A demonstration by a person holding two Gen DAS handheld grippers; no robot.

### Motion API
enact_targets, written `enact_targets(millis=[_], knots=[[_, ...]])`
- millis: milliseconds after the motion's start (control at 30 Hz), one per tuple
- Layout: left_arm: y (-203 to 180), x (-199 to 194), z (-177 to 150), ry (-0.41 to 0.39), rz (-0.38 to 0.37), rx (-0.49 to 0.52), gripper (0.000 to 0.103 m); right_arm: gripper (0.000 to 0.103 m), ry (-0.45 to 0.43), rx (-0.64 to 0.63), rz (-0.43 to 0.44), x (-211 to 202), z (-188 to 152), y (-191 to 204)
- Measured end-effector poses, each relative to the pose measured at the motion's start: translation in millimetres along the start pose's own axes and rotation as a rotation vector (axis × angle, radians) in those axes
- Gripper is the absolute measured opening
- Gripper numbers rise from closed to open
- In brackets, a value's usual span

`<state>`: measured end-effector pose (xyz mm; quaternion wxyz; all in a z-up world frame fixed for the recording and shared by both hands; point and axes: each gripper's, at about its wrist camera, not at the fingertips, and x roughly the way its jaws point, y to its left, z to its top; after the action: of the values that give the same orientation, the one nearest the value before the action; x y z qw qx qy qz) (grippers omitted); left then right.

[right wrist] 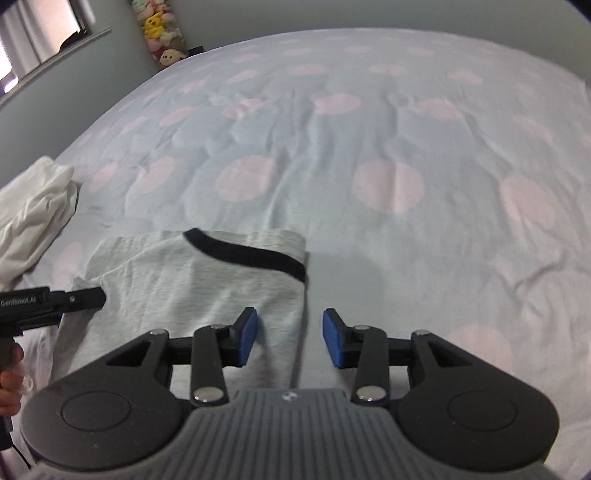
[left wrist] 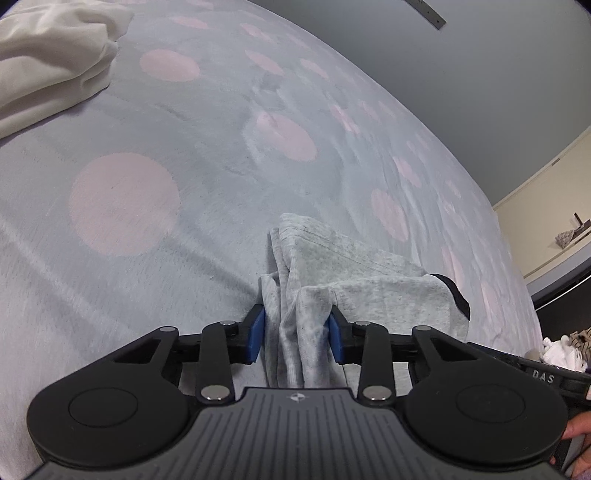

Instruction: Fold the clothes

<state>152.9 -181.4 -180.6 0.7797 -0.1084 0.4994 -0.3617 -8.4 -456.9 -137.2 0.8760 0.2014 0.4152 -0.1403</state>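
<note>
A light grey garment with black trim (right wrist: 192,280) lies partly folded on the bed. In the left wrist view my left gripper (left wrist: 297,330) is shut on a bunched edge of the grey garment (left wrist: 369,280), which drapes between the blue pads. In the right wrist view my right gripper (right wrist: 290,338) is open and empty, hovering over the garment's right edge, one pad over the cloth and one over the bedspread. The left gripper (right wrist: 88,297) shows at the garment's left edge.
The bed is covered by a pale blue bedspread with pink dots (right wrist: 388,184). A white bundle of cloth (right wrist: 33,210) lies at the left; it also shows in the left wrist view (left wrist: 51,59). Stuffed toys (right wrist: 162,29) stand by the far wall.
</note>
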Motion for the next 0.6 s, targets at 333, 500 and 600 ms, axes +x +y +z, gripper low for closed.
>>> enact_targets(millis=[333,500,600], knots=[[-4,8,2,0.008,0.008,0.031,0.026,0.046,0.01,0.028,0.107,36,4,-8],[-17,7,-2,-0.014,0.048,0.077,0.016,0.025,-0.014,-0.018,0.111,38,2,3],[-26,-2,-2,-0.035,0.072,0.089,0.012,0.012,-0.029,0.019,0.129,33,2,3]])
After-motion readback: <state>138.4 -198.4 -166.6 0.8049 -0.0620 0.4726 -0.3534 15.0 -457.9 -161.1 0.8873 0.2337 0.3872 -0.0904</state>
